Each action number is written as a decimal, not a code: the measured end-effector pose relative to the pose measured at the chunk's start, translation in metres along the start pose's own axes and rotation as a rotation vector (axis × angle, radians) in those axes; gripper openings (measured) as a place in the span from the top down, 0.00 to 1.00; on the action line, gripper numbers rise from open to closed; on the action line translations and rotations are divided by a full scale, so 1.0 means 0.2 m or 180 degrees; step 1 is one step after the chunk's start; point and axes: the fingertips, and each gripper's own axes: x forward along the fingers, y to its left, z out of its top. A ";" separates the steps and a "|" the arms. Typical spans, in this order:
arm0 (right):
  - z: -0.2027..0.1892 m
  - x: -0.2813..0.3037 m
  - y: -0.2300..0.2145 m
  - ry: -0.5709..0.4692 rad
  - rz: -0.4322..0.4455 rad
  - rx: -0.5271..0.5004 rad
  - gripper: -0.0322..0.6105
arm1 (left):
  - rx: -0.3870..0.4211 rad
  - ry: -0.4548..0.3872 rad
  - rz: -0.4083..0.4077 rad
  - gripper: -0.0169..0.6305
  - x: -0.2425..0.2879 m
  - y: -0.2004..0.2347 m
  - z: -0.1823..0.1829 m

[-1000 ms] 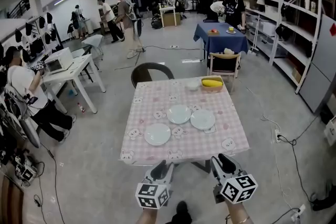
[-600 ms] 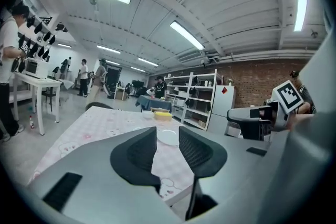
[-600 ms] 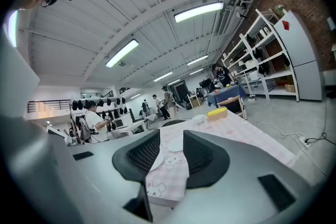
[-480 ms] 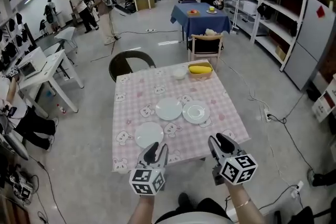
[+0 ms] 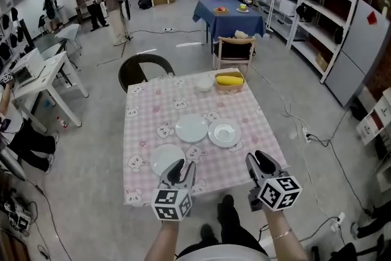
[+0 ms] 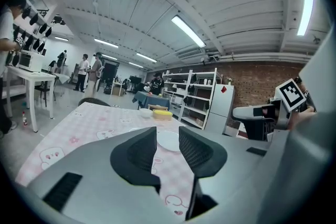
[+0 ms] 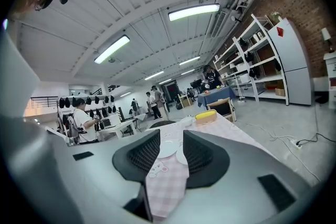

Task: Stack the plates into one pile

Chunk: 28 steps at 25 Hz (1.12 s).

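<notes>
On bunny-print tablecloth, three unstacked plates, left gripper, right gripper, fingers apart

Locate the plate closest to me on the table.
In the head view, the nearest plate lies on the near-left part of the pink tablecloth, just ahead of the left gripper; the middle plate and the right plate sit farther back to its right.

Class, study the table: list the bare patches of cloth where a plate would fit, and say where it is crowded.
Bare: the left strip of the table, beside the middle plate; the right strip beyond the right plate; the far-left corner beside the bowl. Crowded: the centre, where those two plates lie close together.
</notes>
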 end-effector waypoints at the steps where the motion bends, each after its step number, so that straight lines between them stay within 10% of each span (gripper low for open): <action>1: 0.00 0.02 -0.02 0.0007 0.0005 0.0016 0.75 | -0.0001 0.0022 -0.0001 0.77 0.03 0.00 0.00; 28: 0.18 0.86 -0.87 0.0274 0.0051 0.0190 0.76 | -0.0088 0.0638 0.0288 0.77 1.18 0.07 -0.10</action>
